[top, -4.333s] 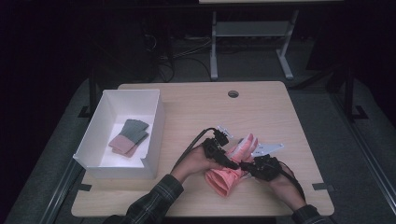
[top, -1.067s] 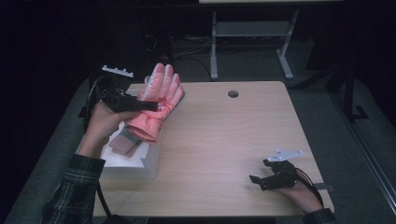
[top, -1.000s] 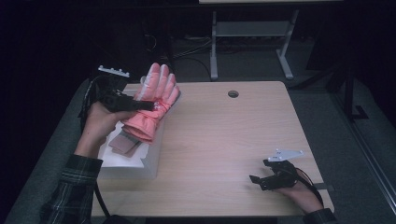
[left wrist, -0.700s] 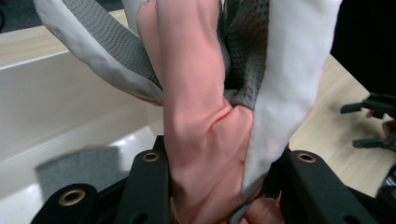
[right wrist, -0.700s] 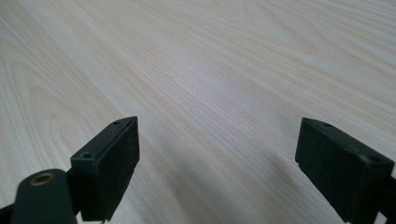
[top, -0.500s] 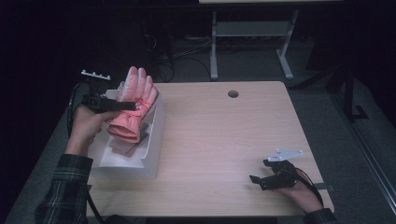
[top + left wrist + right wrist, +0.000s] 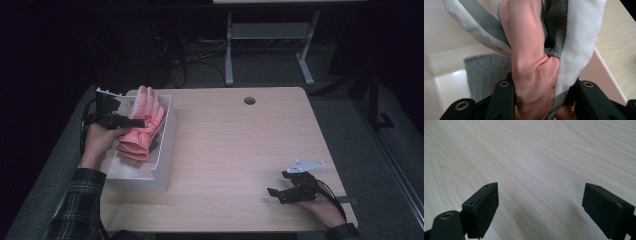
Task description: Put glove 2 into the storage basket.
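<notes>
Left gripper (image 7: 131, 121) around one pink glove (image 7: 141, 130)

**Cloth, plastic and pale wood grain**

My left tongs (image 7: 541, 100) are matt black plastic with small brass-looking eyelets, and they pinch a glove (image 7: 141, 125) of smooth salmon-pink fabric with a grey waffle-textured lining and a soft whitish cuff. Beneath the glove sits a white bin (image 7: 165, 145), glossy smooth plastic, with a grey ribbed cloth (image 7: 486, 72) inside. My right tongs (image 7: 540, 212) hang over the tabletop (image 7: 544, 152): light wood-grain, matt.
</notes>
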The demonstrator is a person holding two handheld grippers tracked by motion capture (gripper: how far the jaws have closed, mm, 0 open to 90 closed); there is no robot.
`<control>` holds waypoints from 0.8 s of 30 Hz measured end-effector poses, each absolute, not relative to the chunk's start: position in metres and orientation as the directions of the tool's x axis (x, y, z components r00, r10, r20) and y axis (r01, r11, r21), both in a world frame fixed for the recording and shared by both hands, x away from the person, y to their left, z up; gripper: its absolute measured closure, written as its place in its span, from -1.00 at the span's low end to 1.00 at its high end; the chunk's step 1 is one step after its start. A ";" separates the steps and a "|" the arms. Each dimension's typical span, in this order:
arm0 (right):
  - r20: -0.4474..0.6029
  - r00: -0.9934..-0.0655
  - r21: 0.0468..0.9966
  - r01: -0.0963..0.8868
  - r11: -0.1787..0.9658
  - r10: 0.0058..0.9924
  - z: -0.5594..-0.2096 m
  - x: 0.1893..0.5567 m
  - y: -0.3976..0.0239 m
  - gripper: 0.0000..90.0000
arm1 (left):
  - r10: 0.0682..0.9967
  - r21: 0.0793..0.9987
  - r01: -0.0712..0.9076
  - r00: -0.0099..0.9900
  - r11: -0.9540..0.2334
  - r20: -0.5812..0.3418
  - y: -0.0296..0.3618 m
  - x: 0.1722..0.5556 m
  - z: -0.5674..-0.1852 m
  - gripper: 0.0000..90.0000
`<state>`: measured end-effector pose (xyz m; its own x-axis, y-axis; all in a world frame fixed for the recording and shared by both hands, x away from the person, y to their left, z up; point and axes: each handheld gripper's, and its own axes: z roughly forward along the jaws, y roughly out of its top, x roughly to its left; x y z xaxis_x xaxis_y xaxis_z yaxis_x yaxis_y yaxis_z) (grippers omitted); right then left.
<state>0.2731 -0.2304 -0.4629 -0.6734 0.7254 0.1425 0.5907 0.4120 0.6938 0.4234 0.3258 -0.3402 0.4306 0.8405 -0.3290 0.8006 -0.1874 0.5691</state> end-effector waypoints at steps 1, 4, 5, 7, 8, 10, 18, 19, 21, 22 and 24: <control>0.141 -0.674 0.694 0.590 0.413 0.725 -0.463 0.273 -0.230 -0.70 | 0.841 0.560 0.807 0.428 -0.189 -0.332 0.325 0.424 -0.344 0.40; 0.140 -0.676 0.695 0.588 0.414 0.724 -0.463 0.273 -0.230 -0.70 | 0.839 0.530 0.823 0.427 -0.206 -0.337 0.321 0.427 -0.360 0.39; 0.140 -0.676 0.695 0.587 0.415 0.723 -0.463 0.273 -0.230 -0.70 | 0.838 0.519 0.829 0.425 -0.208 -0.342 0.320 0.427 -0.364 0.39; 0.140 -0.676 0.695 0.587 0.415 0.723 -0.463 0.273 -0.230 -0.70 | 0.837 0.509 0.833 0.426 -0.216 -0.343 0.317 0.428 -0.372 0.39; 0.139 -0.676 0.694 0.588 0.416 0.723 -0.463 0.273 -0.230 -0.70 | 0.838 0.497 0.839 0.424 -0.221 -0.344 0.316 0.429 -0.377 0.38; 0.139 -0.676 0.695 0.587 0.414 0.724 -0.463 0.273 -0.231 -0.70 | 0.839 0.479 0.850 0.413 -0.217 -0.354 0.314 0.430 -0.385 0.37; 0.140 -0.678 0.692 0.588 0.418 0.722 -0.462 0.273 -0.230 -0.70 | 0.829 0.436 0.877 0.392 -0.204 -0.398 0.313 0.433 -0.408 0.32; 0.139 -0.678 0.692 0.588 0.419 0.722 -0.462 0.273 -0.230 -0.70 | 0.828 0.436 0.877 0.392 -0.203 -0.402 0.314 0.433 -0.409 0.30; 0.136 -0.683 0.693 0.583 0.423 0.718 -0.463 0.273 -0.229 -0.70 | 0.826 0.444 0.873 0.394 -0.201 -0.402 0.315 0.433 -0.410 0.23; 0.141 -0.679 0.692 0.588 0.419 0.720 -0.463 0.273 -0.229 -0.70 | 0.825 0.450 0.871 0.396 -0.199 -0.402 0.316 0.432 -0.409 0.14; 0.141 -0.679 0.693 0.587 0.418 0.720 -0.463 0.273 -0.229 -0.70 | 0.825 0.465 0.865 0.397 -0.190 -0.401 0.319 0.432 -0.408 -0.03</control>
